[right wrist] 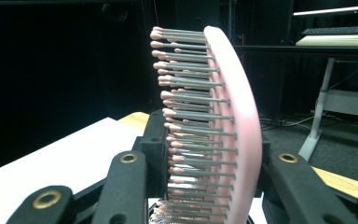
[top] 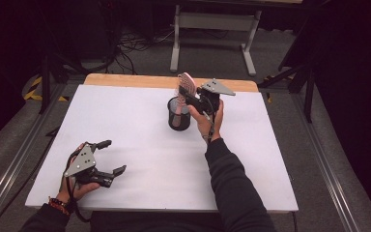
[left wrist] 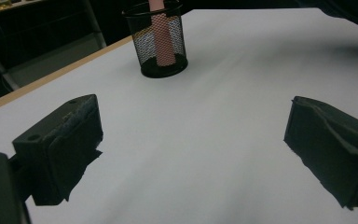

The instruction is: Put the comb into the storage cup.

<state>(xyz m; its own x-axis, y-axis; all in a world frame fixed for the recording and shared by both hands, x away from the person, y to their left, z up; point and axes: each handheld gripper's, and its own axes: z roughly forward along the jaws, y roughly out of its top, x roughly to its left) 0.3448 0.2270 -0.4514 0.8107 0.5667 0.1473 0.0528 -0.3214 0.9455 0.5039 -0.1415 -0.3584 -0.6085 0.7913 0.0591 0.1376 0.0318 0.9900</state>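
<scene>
A pink hairbrush [top: 186,86] stands upright with its handle down inside a black mesh cup [top: 179,114] at the back middle of the white table. My right gripper [top: 187,94] is shut on the brush head just above the cup. In the right gripper view the pink hairbrush [right wrist: 223,130] sits between the jaws, grey bristles pointing left. My left gripper [top: 110,156] rests open near the table's front left, nothing between its jaws. In the left gripper view, the black mesh cup [left wrist: 158,42] with the pink handle [left wrist: 161,39] inside stands far ahead of my left gripper [left wrist: 191,154].
The white table [top: 140,159] has a wooden strip [top: 125,79] along its far edge. Behind it stand a grey metal frame [top: 212,29] and cables on the floor. Dark stands flank the table on both sides.
</scene>
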